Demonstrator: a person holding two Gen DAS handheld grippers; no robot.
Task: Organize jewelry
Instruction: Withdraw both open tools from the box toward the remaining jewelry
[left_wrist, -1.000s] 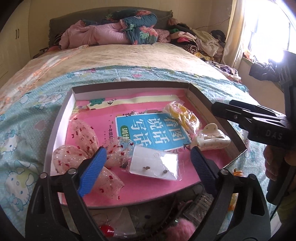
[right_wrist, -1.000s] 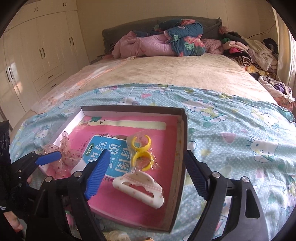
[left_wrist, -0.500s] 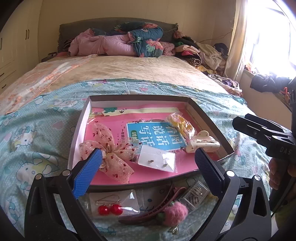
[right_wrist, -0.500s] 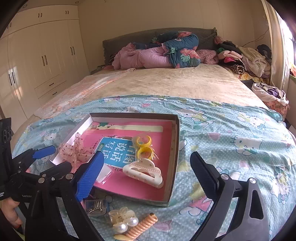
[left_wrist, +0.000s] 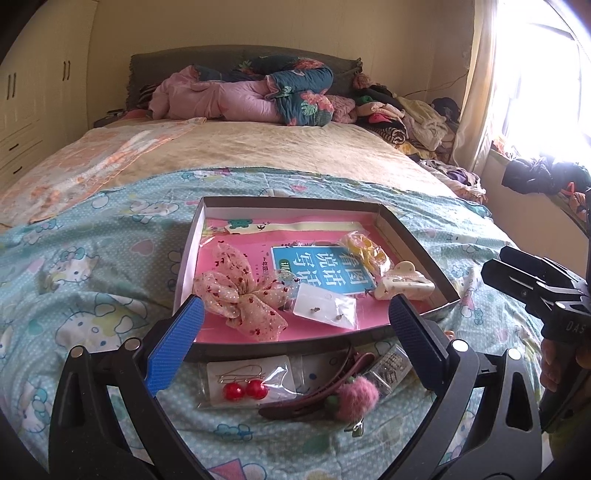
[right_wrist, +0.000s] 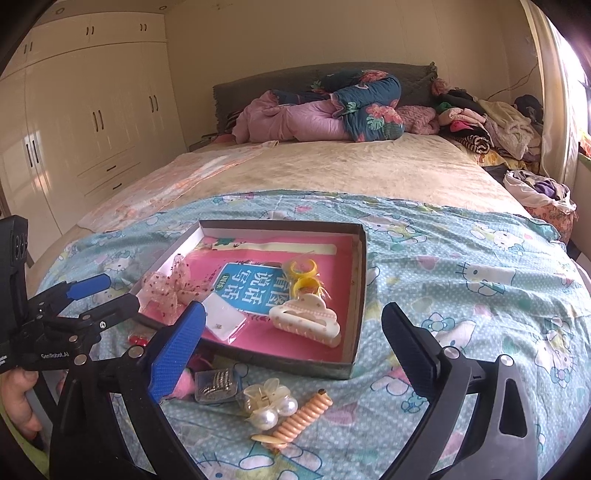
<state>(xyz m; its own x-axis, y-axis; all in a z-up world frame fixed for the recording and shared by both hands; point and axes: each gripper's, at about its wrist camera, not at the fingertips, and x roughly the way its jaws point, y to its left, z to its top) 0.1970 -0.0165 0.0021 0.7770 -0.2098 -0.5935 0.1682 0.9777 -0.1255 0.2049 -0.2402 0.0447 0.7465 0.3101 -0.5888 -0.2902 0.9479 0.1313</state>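
A shallow box (left_wrist: 417, 240) (right_wrist: 360, 266) with a pink floor lies on the bed. In it are a pink dotted bow (left_wrist: 240, 291) (right_wrist: 170, 288), a bag of stud earrings (left_wrist: 327, 310) (right_wrist: 221, 323), yellow rings (left_wrist: 364, 247) (right_wrist: 304, 275) and a cream claw clip (left_wrist: 404, 286) (right_wrist: 306, 323). In front lie red ball earrings (left_wrist: 243, 389), a brown clip with a pink pompom (left_wrist: 332, 397), a rhinestone clip packet (left_wrist: 391, 365) (right_wrist: 216, 380), a pearl clip (right_wrist: 267, 404) and an orange coil tie (right_wrist: 304, 415). My left gripper (left_wrist: 295, 343) and right gripper (right_wrist: 295, 350) are open and empty, held back from the box.
The Hello Kitty blanket (right_wrist: 461, 280) covers the near bed. Folded quilts (left_wrist: 258, 92) and piled clothes (left_wrist: 406, 114) lie at the head. A wardrobe (right_wrist: 92, 118) stands at left. A window (left_wrist: 535, 74) is at right.
Both grippers have drawn back and up from the box, so the loose items in front of it have come into view. Both stay open.
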